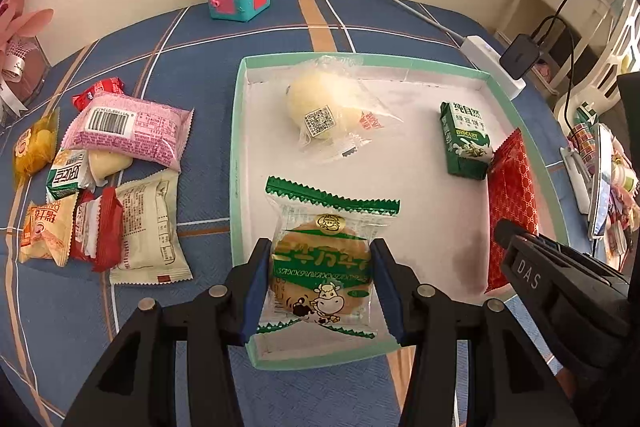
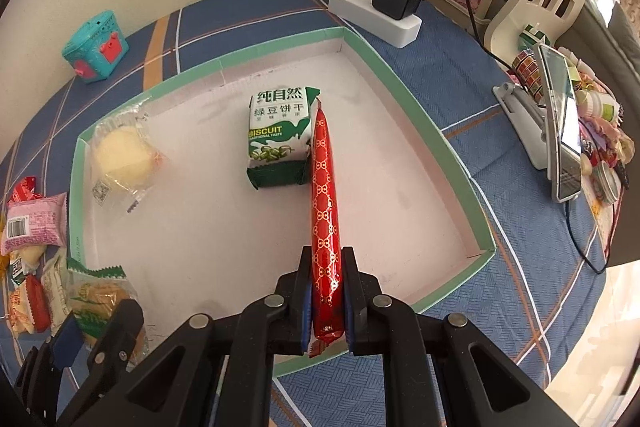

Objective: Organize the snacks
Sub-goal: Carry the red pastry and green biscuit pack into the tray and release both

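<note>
The green cookie packet (image 1: 322,259) is sitting low in the left wrist frame, over the tray (image 1: 240,131), with the left tongs (image 1: 322,287) pinching it; the right tongs (image 2: 328,307) are squeezing a red packet (image 2: 325,195) beside the biscuit pack (image 2: 278,139), loose snacks (image 1: 104,179) lying at left

Snacks over the green-rimmed tray (image 1: 240,163)
Cow-print cracker pack (image 1: 322,267) and red patterned pack (image 2: 326,227) held above it; biscuit box (image 2: 280,143) and clear-wrapped bun (image 1: 320,99) lie inside.

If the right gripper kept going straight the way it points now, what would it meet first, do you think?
Probably the white floor of the tray. The right gripper, shut on the red packet, points steeply down into it, and the packet's far end would likely touch first, beside the green biscuit pack.
</note>
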`<state>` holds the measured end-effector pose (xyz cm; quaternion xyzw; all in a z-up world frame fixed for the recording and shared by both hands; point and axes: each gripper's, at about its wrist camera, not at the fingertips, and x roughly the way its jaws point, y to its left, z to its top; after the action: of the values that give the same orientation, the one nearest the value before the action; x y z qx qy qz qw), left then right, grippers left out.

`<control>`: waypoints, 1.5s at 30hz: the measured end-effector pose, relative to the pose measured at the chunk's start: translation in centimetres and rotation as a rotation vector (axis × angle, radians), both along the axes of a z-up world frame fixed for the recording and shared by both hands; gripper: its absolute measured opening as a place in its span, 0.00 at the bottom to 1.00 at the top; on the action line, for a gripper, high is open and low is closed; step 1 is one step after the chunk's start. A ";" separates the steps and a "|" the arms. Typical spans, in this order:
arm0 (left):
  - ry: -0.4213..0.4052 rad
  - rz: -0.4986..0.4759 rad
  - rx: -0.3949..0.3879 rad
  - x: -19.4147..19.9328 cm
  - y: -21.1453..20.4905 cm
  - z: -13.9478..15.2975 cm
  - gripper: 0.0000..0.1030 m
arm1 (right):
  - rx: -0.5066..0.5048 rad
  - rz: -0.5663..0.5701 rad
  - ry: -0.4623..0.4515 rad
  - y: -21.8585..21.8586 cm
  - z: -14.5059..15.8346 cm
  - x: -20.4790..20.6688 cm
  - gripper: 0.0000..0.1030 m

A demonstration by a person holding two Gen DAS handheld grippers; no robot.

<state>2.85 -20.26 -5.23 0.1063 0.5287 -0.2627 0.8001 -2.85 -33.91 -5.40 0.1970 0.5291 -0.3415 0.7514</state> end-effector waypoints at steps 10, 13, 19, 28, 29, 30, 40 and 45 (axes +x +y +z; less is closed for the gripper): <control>-0.003 0.006 0.002 -0.1 0.3 0.0 0.67 | -0.005 0.013 0.007 0.2 0.1 0.2 0.15; 0.003 0.013 0.000 0.0 0.6 0.0 0.67 | -0.014 0.020 0.006 0.3 0.4 0.3 0.22; 0.013 0.025 0.013 0.0 1.1 0.5 0.81 | -0.023 0.021 -0.007 0.3 0.8 0.3 0.62; 0.034 0.093 0.023 0.6 2.6 1.2 0.88 | -0.055 0.051 -0.037 1.1 2.0 0.7 0.71; 0.033 0.105 0.028 0.7 2.8 1.2 0.90 | -0.058 0.055 -0.042 1.1 2.2 0.7 0.72; 0.031 0.117 0.026 0.8 3.1 1.2 0.91 | -0.059 0.057 -0.047 1.2 2.3 0.7 0.74; 0.038 0.335 -0.026 3.5 8.4 2.0 0.96 | -0.049 0.083 -0.053 1.7 2.2 0.8 0.84; -0.047 0.453 0.006 4.8 11.4 3.0 0.99 | -0.021 0.126 -0.068 2.9 1.9 1.4 0.89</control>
<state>7.64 -8.86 -2.22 -0.0068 0.5211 -0.0721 0.8504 -1.44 -30.98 -3.52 0.1670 0.5109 -0.2920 0.7911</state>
